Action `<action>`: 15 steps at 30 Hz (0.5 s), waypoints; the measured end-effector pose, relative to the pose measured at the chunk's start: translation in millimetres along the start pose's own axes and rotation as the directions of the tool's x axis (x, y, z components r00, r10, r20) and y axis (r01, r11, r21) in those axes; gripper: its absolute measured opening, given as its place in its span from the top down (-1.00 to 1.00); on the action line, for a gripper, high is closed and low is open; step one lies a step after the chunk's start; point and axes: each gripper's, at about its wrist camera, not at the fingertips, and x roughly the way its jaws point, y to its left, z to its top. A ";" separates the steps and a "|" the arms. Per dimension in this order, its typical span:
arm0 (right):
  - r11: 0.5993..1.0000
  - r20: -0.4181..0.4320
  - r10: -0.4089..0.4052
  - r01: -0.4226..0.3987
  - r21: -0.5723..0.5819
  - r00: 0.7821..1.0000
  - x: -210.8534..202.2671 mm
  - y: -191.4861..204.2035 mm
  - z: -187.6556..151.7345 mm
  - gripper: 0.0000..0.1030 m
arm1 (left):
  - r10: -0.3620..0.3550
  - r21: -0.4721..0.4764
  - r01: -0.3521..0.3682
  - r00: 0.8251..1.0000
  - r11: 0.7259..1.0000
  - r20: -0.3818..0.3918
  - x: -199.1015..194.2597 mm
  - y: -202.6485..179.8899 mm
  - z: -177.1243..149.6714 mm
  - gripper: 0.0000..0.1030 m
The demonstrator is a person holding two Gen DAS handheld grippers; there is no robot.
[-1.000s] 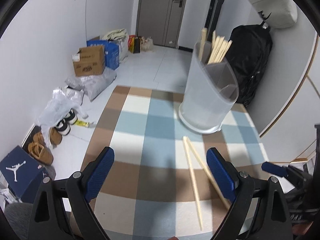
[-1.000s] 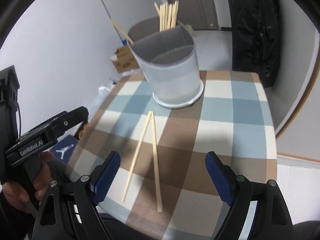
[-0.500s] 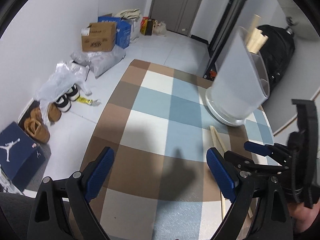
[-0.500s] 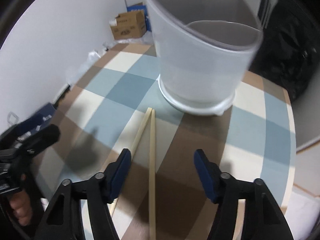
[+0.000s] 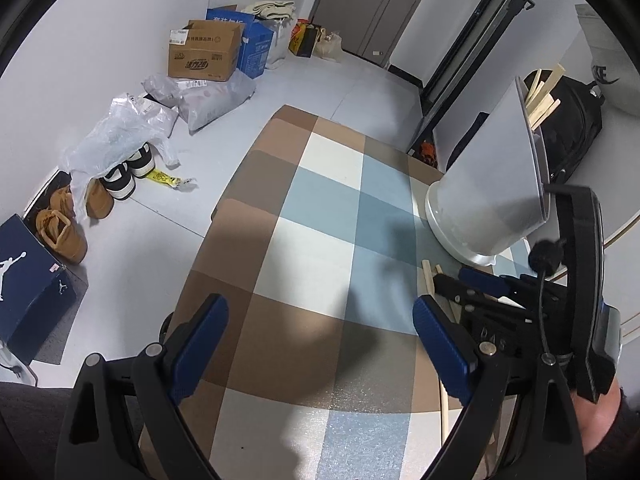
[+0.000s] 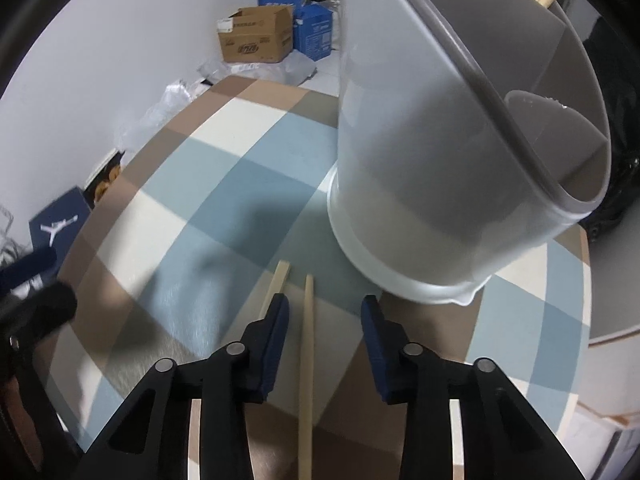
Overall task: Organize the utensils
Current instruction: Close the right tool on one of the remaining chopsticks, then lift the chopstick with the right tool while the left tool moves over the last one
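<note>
Two loose wooden chopsticks (image 6: 308, 320) lie on the checked tablecloth (image 6: 200, 184) just in front of a translucent grey utensil holder (image 6: 440, 160). More chopsticks (image 5: 542, 100) stand in the holder's back compartment. My right gripper (image 6: 325, 316) is low over the table and its jaws are closing. One chopstick lies between them untouched, and the other chopstick (image 6: 276, 284) runs under the left finger. My left gripper (image 5: 320, 340) hangs open and empty over the cloth, left of the right gripper (image 5: 480, 284) and the holder (image 5: 488, 184).
The table's left edge drops to a floor with a cardboard box (image 5: 204, 56), plastic bags, shoes (image 5: 120, 176) and a dark blue shoe box (image 5: 28, 280). A black backpack (image 5: 576, 132) stands behind the holder. A hand (image 5: 596, 420) holds the right gripper.
The right gripper has come down close to the loose chopsticks and its jaws have narrowed around one. The left gripper has shifted and rolled, so the holder now sits at its view's right.
</note>
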 end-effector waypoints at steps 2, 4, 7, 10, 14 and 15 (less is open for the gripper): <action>1.000 0.005 -0.001 0.001 0.002 1.000 -1.8 2.0 -1.9 0.69 | 0.000 0.000 0.000 1.000 1.000 0.000 0.0 1.1 1.0 -0.76; 0.999 -0.004 0.029 -0.029 0.015 1.000 -4.1 3.0 -3.5 0.91 | -0.006 -0.003 0.006 1.000 1.000 -0.006 0.3 1.5 0.6 -0.76; 0.995 -0.011 0.085 -0.084 0.055 0.996 -9.7 -2.9 -6.5 0.92 | -0.012 -0.009 0.012 1.000 1.000 -0.011 0.3 2.7 0.5 -0.76; 0.993 0.017 0.103 -0.104 0.061 0.995 -24.7 -5.3 -13.2 0.92 | -0.012 -0.001 0.012 1.000 1.000 -0.009 0.6 1.4 0.2 -0.76; 0.987 0.077 0.117 -0.125 0.099 0.990 -48.4 -17.9 -16.7 0.92 | -0.013 0.014 0.013 1.000 1.000 -0.020 2.5 -1.8 -1.0 -0.76; 0.985 0.096 0.118 -0.129 0.112 0.988 -54.3 -20.4 -16.5 0.92 | -0.016 0.015 0.016 1.000 1.000 -0.026 3.5 -2.6 -1.8 -0.76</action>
